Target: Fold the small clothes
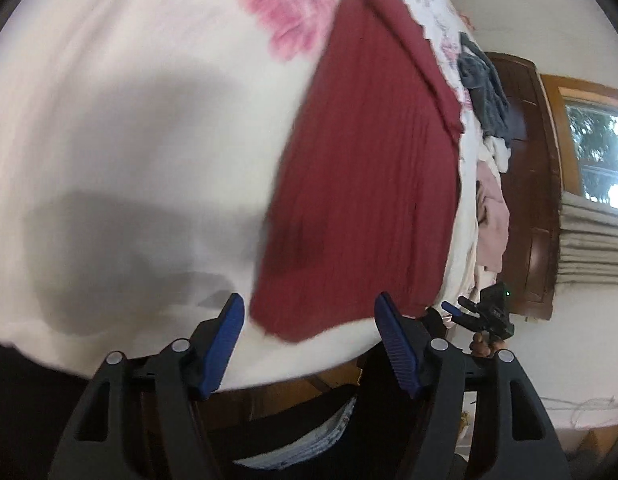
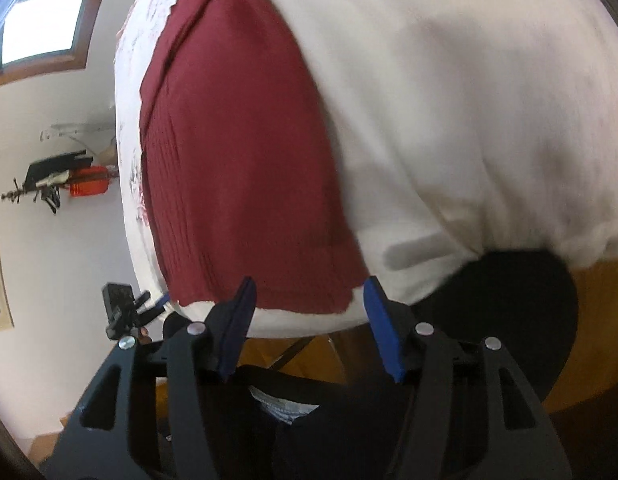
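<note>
Lying flat on the white sheet [image 1: 129,140], the maroon garment [image 1: 369,184]; both tools [image 1: 309,312] [image 2: 307,294] gape wide, empty.

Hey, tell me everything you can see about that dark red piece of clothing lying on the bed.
The dark red garment is a ribbed, knit-looking cloth, lying flat on the white bed sheet near its front edge. It looks partly folded: a raised fold or seam runs along its far side, beside the sheet's printed border. Its near corner sits just ahead of the open left tool, and its near hem lies ahead of the open right tool. Neither tool grips it; contact is unclear.
</note>
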`<act>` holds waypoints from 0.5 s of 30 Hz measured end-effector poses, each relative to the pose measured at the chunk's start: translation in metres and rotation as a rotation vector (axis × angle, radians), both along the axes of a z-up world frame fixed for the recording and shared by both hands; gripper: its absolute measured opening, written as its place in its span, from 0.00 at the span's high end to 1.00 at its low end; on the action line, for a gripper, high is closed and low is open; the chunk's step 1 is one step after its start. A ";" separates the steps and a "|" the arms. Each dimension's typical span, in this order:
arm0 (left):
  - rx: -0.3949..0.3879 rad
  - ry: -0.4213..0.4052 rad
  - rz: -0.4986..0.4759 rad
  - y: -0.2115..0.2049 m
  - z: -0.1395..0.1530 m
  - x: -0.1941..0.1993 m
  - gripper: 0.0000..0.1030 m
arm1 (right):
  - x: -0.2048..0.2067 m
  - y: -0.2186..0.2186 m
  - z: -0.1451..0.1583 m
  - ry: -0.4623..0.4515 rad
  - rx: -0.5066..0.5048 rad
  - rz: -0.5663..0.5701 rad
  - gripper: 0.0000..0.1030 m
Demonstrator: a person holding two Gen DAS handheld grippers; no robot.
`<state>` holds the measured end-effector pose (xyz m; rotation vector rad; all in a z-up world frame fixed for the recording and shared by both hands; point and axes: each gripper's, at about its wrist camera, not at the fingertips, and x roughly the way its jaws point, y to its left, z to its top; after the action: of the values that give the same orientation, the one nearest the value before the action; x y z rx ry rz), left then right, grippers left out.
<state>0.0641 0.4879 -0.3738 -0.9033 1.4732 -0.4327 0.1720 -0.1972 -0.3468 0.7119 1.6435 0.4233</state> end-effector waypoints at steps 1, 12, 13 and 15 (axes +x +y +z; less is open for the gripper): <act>-0.024 0.018 0.008 -0.002 -0.005 -0.003 0.34 | -0.006 -0.002 -0.005 0.013 0.016 -0.021 0.46; -0.093 0.120 0.055 0.008 -0.038 -0.012 0.33 | -0.013 -0.002 -0.029 0.048 -0.023 -0.037 0.47; -0.086 0.124 0.044 0.007 -0.038 -0.011 0.33 | -0.014 -0.002 -0.029 0.050 -0.028 -0.041 0.47; -0.071 0.127 0.022 0.005 -0.037 -0.007 0.32 | -0.015 -0.003 -0.033 0.054 -0.031 -0.038 0.47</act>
<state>0.0573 0.4931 -0.4109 -1.0184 1.5694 -0.4201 0.1573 -0.2004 -0.3794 0.7360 1.6809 0.3535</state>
